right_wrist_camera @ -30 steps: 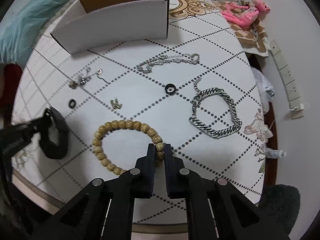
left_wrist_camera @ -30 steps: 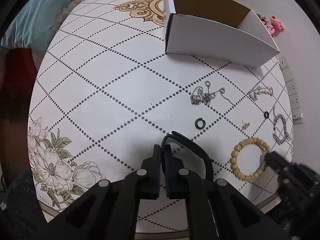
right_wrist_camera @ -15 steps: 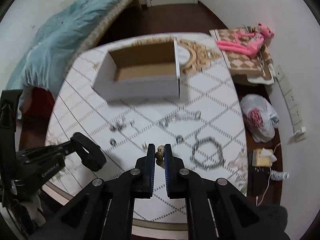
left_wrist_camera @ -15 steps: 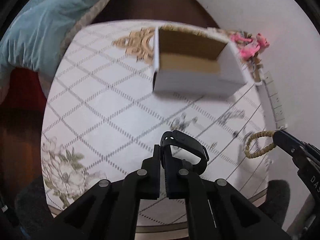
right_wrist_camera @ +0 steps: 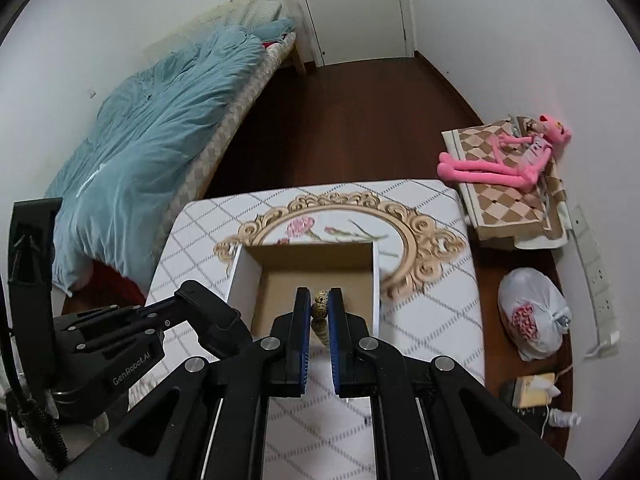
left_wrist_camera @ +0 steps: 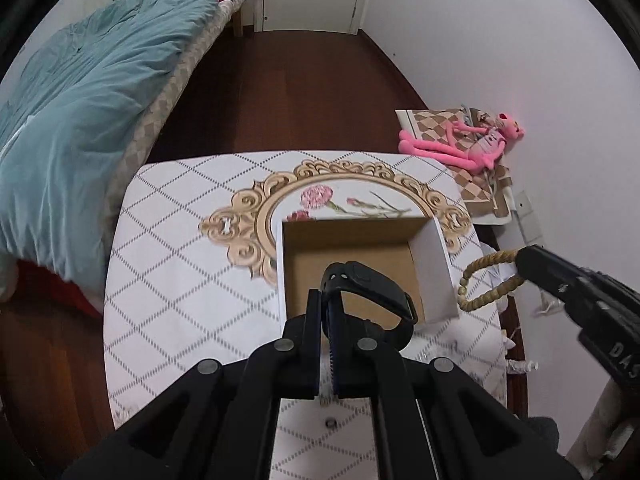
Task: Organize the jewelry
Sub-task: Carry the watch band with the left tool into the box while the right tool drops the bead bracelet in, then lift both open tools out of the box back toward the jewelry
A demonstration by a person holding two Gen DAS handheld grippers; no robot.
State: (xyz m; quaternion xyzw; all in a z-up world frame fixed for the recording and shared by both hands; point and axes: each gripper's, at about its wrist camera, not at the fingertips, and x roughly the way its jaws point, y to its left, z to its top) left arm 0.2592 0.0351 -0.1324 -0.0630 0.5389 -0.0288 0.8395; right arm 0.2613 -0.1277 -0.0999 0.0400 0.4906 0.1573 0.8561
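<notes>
The left gripper [left_wrist_camera: 327, 312] has its fingers clamped on a black wristband [left_wrist_camera: 370, 292], whose loop extends rightward over the open box [left_wrist_camera: 434, 264] at frame center. The right gripper [right_wrist_camera: 319, 312] pinches the beaded bracelet [right_wrist_camera: 320, 308], hanging downward. The patterned surface [left_wrist_camera: 180, 280] stands beside a bed [left_wrist_camera: 80, 120].

White walls [right_wrist_camera: 500, 20], dark wood floor [right_wrist_camera: 340, 120], a bed [right_wrist_camera: 160, 128] under teal duvet, white door [right_wrist_camera: 352, 8].

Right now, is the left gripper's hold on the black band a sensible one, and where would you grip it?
Yes. The left gripper pinches the black band across its thin strap, from outside the loop; the bulky module hangs ahead, above the box.
</notes>
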